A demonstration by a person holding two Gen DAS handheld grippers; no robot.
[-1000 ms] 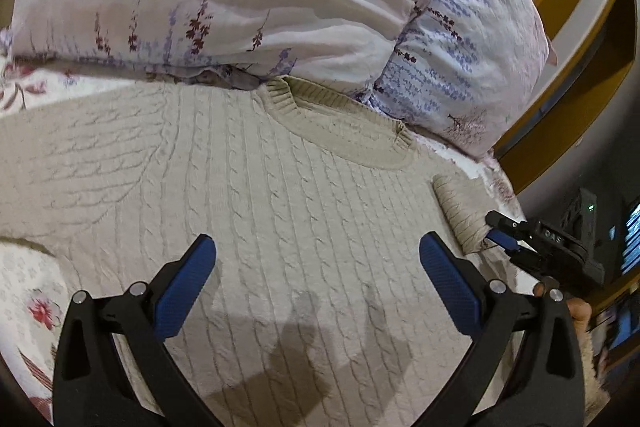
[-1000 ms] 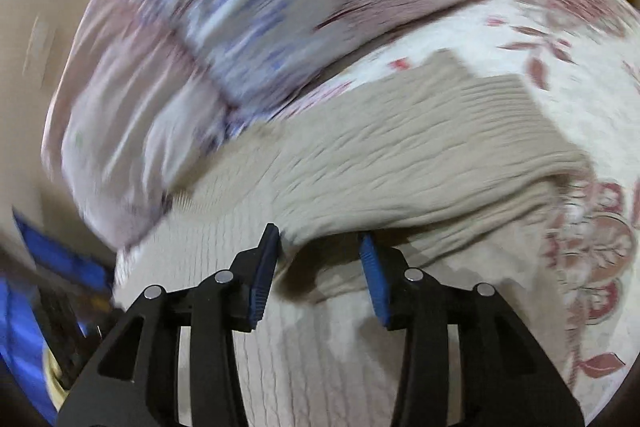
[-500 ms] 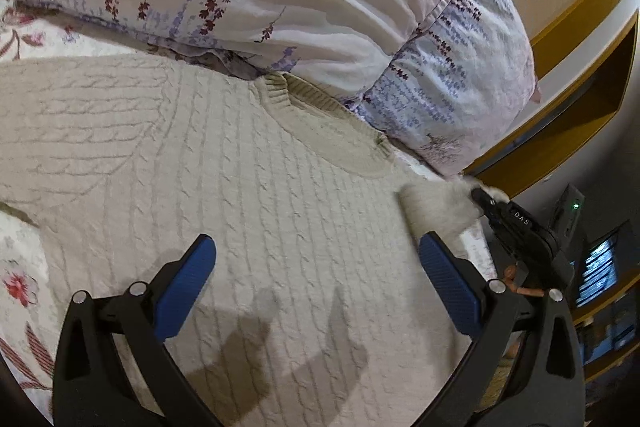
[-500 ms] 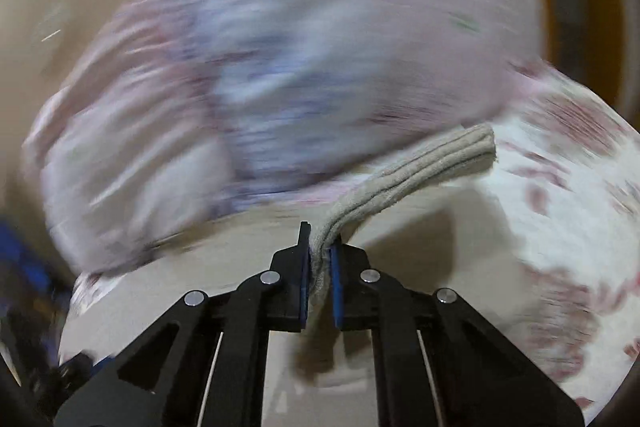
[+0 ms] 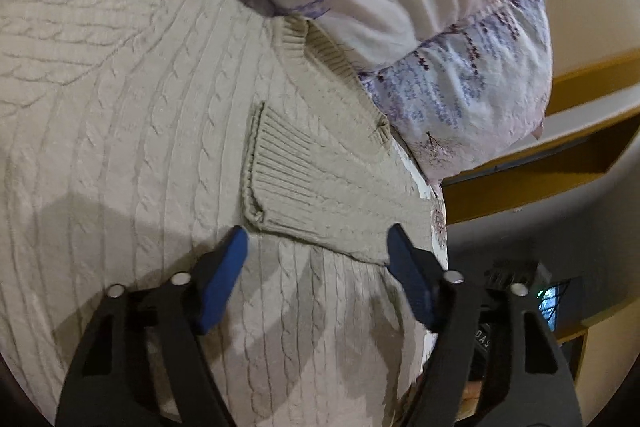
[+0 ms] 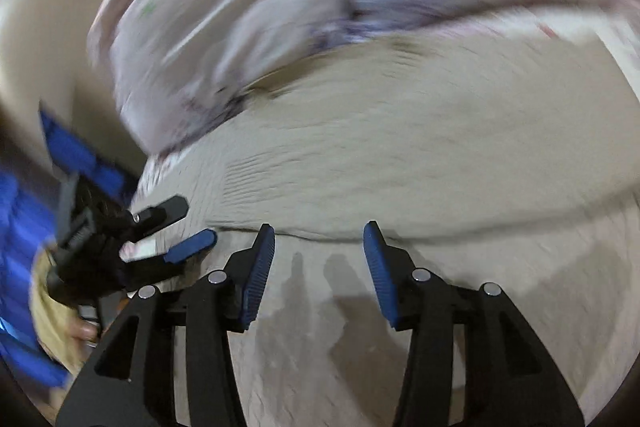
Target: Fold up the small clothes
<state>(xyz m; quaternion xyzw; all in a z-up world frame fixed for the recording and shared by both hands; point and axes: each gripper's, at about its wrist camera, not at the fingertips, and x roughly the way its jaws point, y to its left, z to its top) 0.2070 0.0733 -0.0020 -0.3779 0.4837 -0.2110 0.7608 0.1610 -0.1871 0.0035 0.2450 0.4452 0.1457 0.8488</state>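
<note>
A beige cable-knit sweater point(image 5: 120, 131) lies flat on the bed, its collar point(image 5: 320, 51) against the pillows. Its right sleeve point(image 5: 320, 187) is folded across the chest, with the ribbed cuff point(image 5: 272, 167) near the middle. My left gripper point(image 5: 316, 239) is open and empty, just in front of the folded sleeve's lower edge. My right gripper point(image 6: 320, 239) is open and empty over the sweater point(image 6: 400, 167), in a blurred view. The left gripper also shows in the right wrist view point(image 6: 180, 227), open at the sweater's left edge.
Floral pillows point(image 5: 440, 27) lie along the sweater's top edge. The floral bedsheet point(image 5: 438, 223) shows at the bed's right edge, with a yellow shelf point(image 5: 560, 155) beyond. A blue object point(image 6: 68, 151) sits at the left in the right wrist view.
My right gripper let go of the sleeve cuff after carrying it across the chest, and is now open. My left gripper moved forward toward the folded sleeve.
</note>
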